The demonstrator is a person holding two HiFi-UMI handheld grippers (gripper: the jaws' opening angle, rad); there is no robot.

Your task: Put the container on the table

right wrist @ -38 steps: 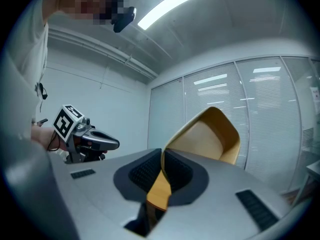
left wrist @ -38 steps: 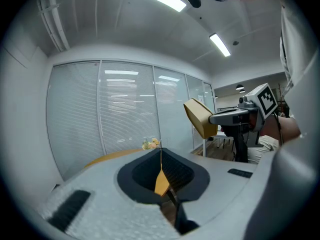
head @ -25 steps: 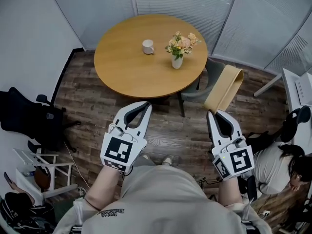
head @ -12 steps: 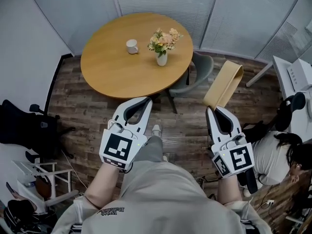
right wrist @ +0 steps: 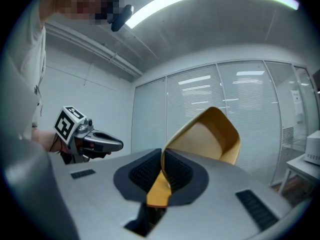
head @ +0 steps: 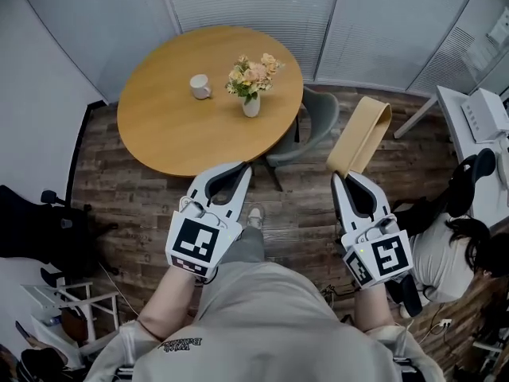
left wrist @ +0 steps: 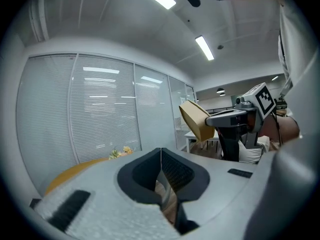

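A tan, flat-folded container [head: 363, 137] hangs in the air in the head view, held by its lower edge in my right gripper [head: 339, 177], which is shut on it. In the right gripper view the container [right wrist: 207, 137] rises from between the closed jaws and opens out above them. My left gripper [head: 241, 169] is shut with nothing in it, level with the right one and to its left. The round wooden table [head: 183, 110] lies ahead and to the left, beyond both grippers.
On the table stand a white mug [head: 200, 87] and a small vase of flowers [head: 251, 81]. A grey chair [head: 306, 130] is tucked at the table's right side. A person [head: 457, 249] sits at the right by a white desk [head: 473, 126]. Dark bags lie at the left.
The view has shifted forward and rightward: the table and chair have slid left and slightly nearer. Both grippers keep their pose, the right one still holding the container.
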